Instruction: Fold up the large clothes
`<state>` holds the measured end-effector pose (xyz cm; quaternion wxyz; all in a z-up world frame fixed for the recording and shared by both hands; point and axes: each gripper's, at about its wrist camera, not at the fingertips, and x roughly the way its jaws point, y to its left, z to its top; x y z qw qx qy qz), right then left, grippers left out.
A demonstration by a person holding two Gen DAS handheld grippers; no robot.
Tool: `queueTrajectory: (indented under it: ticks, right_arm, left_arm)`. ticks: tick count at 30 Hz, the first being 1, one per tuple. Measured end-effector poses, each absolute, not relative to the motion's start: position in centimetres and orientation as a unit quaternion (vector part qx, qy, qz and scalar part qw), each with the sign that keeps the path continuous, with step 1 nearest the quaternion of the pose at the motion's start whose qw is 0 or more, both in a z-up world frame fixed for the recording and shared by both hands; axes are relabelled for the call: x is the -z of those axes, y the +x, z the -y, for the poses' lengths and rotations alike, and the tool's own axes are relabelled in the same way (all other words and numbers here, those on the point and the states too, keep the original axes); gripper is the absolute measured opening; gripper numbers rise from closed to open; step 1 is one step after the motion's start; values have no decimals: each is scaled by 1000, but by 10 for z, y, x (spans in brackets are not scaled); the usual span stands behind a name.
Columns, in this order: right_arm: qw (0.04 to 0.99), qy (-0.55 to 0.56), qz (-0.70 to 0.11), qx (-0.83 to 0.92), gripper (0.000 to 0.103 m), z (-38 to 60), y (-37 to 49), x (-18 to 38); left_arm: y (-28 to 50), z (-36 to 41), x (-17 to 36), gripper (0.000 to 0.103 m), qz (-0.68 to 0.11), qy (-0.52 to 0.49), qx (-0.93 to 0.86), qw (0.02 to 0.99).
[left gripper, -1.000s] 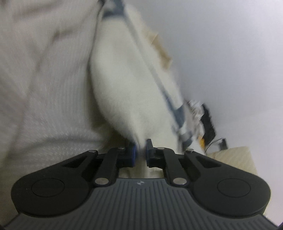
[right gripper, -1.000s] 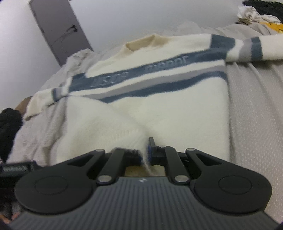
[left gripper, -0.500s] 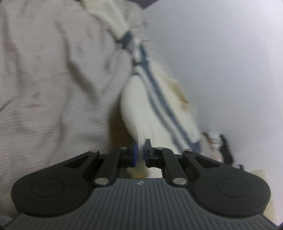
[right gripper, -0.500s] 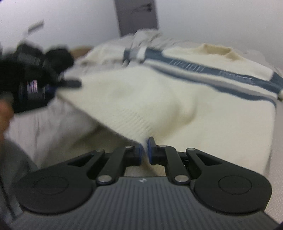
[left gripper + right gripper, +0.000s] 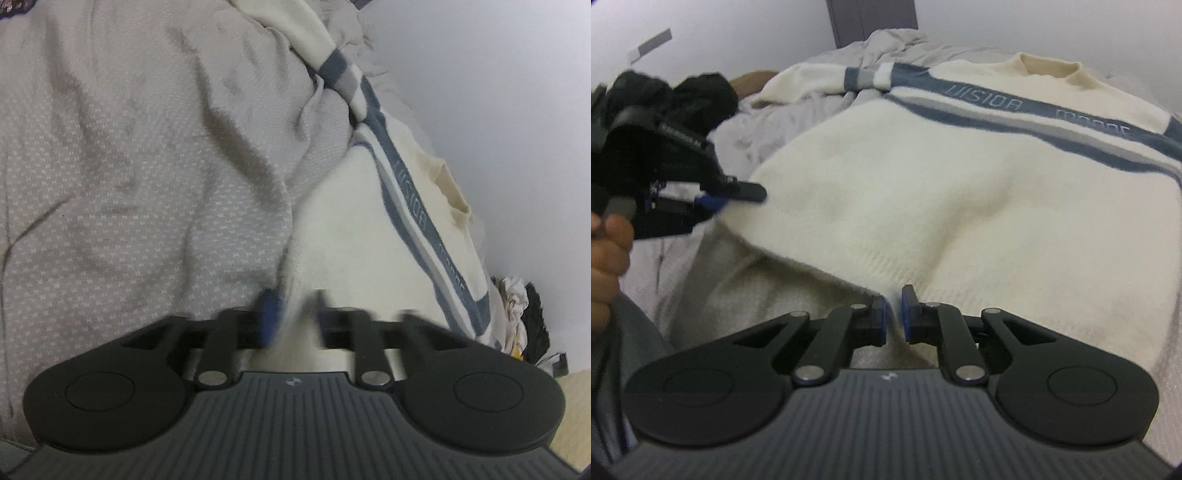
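Note:
A cream sweater (image 5: 953,184) with blue and grey chest stripes lies spread on the grey bedspread (image 5: 812,103), collar at the far side. My right gripper (image 5: 894,314) is shut on the sweater's ribbed bottom hem, lifting it slightly. My left gripper (image 5: 291,317) shows blurred, its jaws parted a little around the hem corner of the sweater (image 5: 354,236). The left gripper also shows in the right wrist view (image 5: 735,195), at the left corner of the hem.
The grey bedspread (image 5: 129,166) is wrinkled. A dark clothing pile (image 5: 701,88) lies at the far left of the bed. More clothes (image 5: 521,306) are heaped at the bed's far end. A grey door (image 5: 871,18) stands behind the bed.
Both grippers have drawn the hem back and lower toward the bed. The left gripper's jaws have spread from shut to slightly apart. The sweater now lies flatter.

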<state>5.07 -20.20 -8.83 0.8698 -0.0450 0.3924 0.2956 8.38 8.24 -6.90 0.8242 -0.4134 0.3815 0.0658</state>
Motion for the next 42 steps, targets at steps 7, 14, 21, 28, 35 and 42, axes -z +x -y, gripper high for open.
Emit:
queueTrajectory:
  ticks: [7,14,21,28,35,42]
  right_arm:
    - [882,38,-383,-271,62,231,47,64]
    - [898,94,-367,-225,64,272,58,43]
    - [915,188,-324,-153,65,349,91,2]
    - [925,221,-299,-80,68,439,129,-4]
    - [915,277,-292,-2,74,521,182,47]
    - [886,378,-260,62,74,592,244,115]
  left_arm:
    - [62,-55,43,76,-356,-341,-43,869]
    - [60,-22,20,76,-330,-263,-19,906]
    - [106,35,3,76,-336,-196,62,919]
    - [161,96,28,76,-332,-139,107,927]
    - [193,110,77,76,-351,-109,113,923]
    - [209,110,103,76,-363,-108,103,920]
